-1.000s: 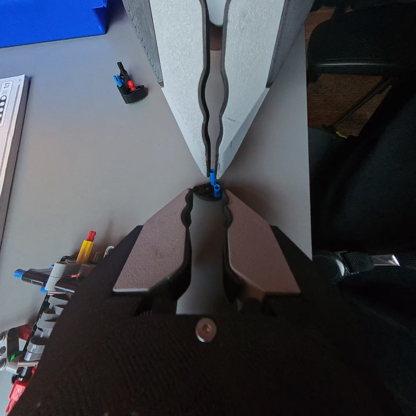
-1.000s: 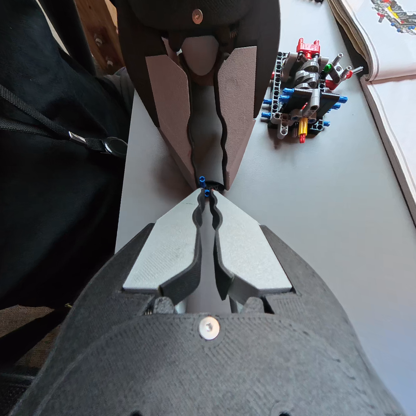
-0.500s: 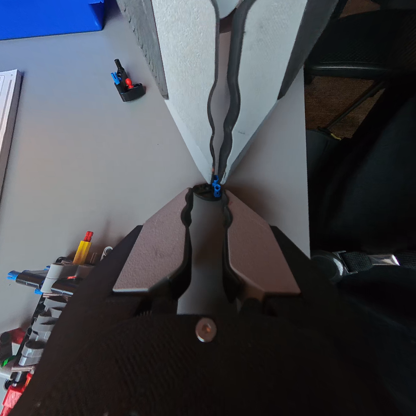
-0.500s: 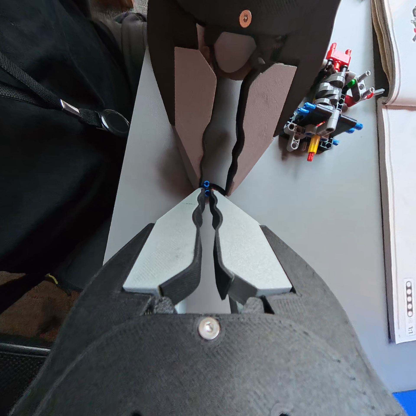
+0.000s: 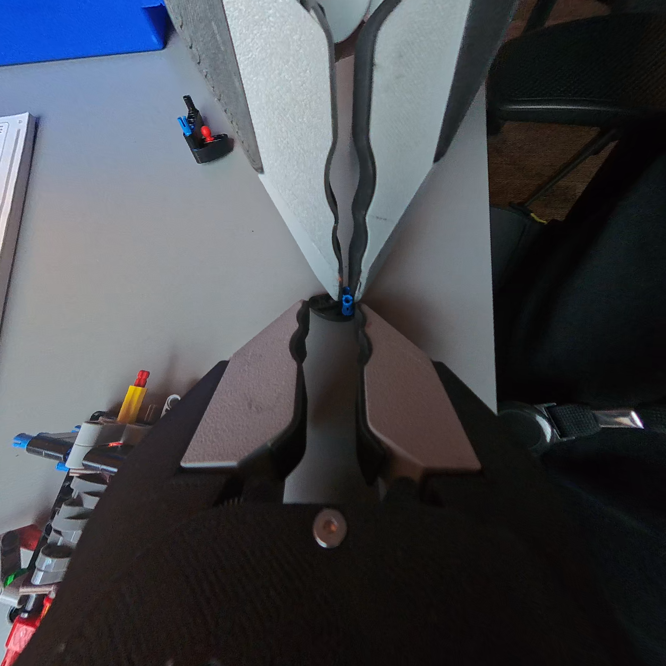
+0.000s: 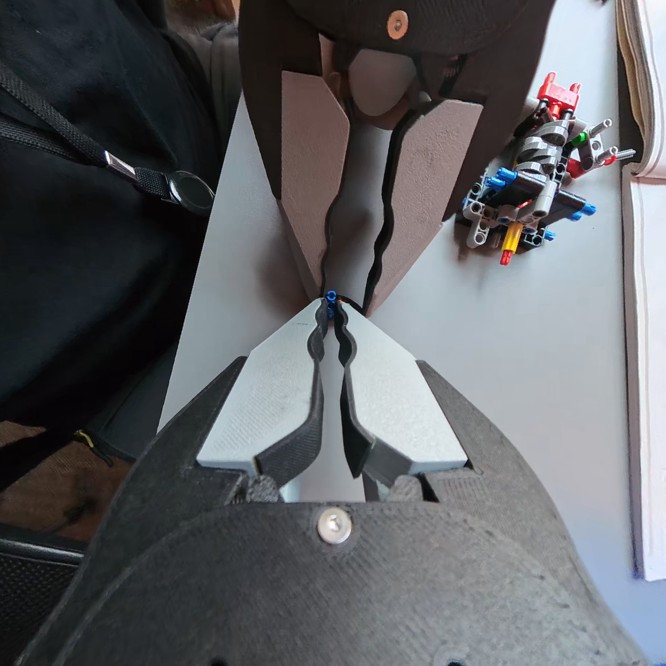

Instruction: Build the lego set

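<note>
My left gripper (image 5: 331, 310), with brown fingers, is shut on a small black lego piece (image 5: 322, 306) at its tips, just above the grey table (image 5: 144, 252). My right gripper (image 6: 329, 306), with grey fingers, is shut on a small blue pin (image 6: 330, 298). The two grippers meet tip to tip near the table's edge. The blue pin (image 5: 346, 301) touches the black piece at its right end. In the right wrist view only a thin edge of the black piece (image 6: 353, 302) shows between the left gripper's (image 6: 344, 301) tips.
A partly built lego assembly (image 6: 529, 180) of grey, black, blue, red and yellow parts lies beside the left gripper, also in the left wrist view (image 5: 75, 465). A small black sub-assembly (image 5: 209, 142), an instruction booklet (image 6: 645, 324) and a blue box (image 5: 79, 29) lie farther off. A black chair (image 5: 594, 288) stands past the table edge. My left and right fingertips are right by each other.
The right gripper has tilted and pressed in, so less of the blue pin shows beyond its tips and it sits against the black piece. Both grips have held.
</note>
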{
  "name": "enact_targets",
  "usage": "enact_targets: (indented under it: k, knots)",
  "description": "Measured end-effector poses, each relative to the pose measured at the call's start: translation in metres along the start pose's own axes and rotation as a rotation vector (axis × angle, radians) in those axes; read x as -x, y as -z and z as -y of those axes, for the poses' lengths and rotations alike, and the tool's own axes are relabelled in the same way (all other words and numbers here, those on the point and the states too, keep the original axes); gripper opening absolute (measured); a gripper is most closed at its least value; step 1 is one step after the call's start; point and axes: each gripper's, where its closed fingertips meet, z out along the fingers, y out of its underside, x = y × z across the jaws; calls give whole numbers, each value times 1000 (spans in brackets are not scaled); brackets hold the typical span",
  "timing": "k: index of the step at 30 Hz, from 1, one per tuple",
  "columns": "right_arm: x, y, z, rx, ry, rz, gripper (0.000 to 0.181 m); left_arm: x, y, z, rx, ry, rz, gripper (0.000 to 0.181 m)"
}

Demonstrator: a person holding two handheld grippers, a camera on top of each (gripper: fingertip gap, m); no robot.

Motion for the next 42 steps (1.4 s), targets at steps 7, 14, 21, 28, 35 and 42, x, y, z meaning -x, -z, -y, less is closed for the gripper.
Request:
enact_targets:
  k: [7,14,21,28,35,42]
  knots:
    - [-1,3,-5,-43,-44,-16,1,0,0,0,-1,6,-4,22]
    - [-1,2,-5,43,1,-23,1,0,0,0,0,13,-8,22]
    - [-1,-1,-4,128,43,-34,1,0,0,0,1,15,-9,22]
    - [-1,-5,-3,24,-40,1,1,2,1,-1,1,18,2,22]
    - [0,-1,0,-85,-72,-30,2,1,0,0,-1,8,4,22]
    - [-3,10,6,-152,-82,-46,0,2,0,0,-1,15,7,22]
